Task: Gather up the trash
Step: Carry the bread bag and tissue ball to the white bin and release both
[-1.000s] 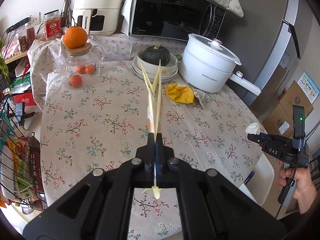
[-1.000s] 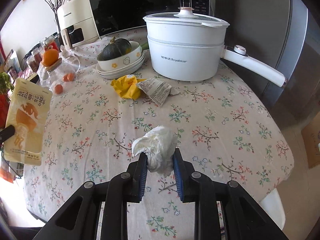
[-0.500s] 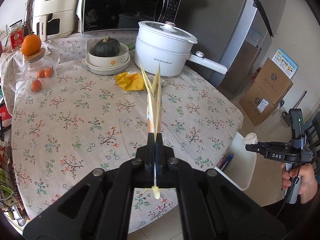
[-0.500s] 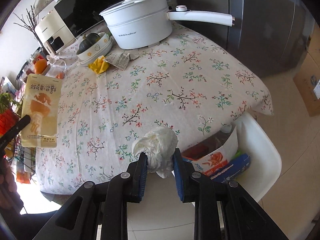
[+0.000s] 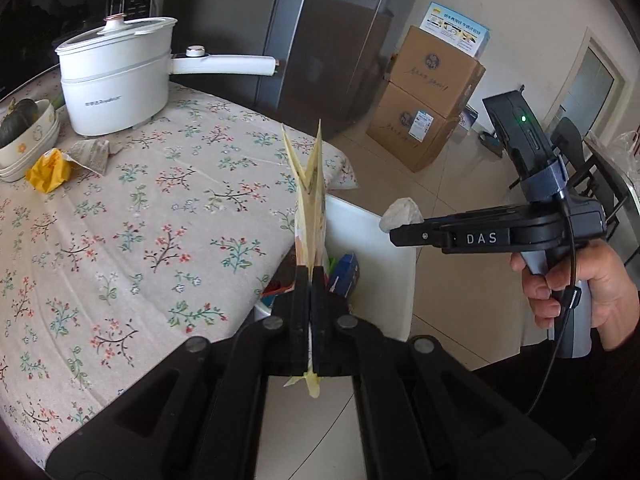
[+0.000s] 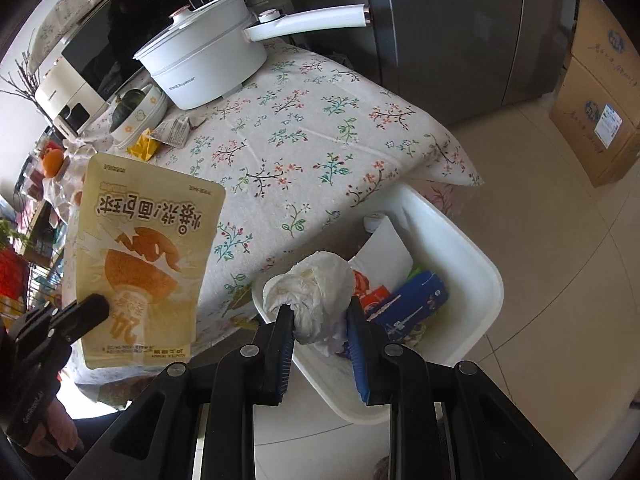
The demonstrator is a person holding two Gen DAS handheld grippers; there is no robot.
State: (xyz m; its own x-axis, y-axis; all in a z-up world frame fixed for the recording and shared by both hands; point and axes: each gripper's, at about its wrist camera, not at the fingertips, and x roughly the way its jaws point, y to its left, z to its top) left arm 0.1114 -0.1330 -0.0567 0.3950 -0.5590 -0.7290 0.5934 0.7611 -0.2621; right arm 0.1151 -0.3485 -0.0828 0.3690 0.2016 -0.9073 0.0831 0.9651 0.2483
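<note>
Now | right claw [image 6: 320, 320]: crumpled tissue [image 6: 316, 292] | left claw [image 5: 311, 280]: flat glossy pouch [image 6: 140, 256]

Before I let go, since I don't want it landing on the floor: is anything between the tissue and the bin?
Nothing visible: the crumpled tissue in the right gripper hangs over the open white bin, which already holds packaging.

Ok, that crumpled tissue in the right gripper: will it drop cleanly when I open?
Probably, though slowly: the crumpled tissue looks very light and soft, bulging between the right gripper fingers. It may cling to a ribbed pad or drift; it hangs over the white bin, so a small drift likely still lands inside.
</note>
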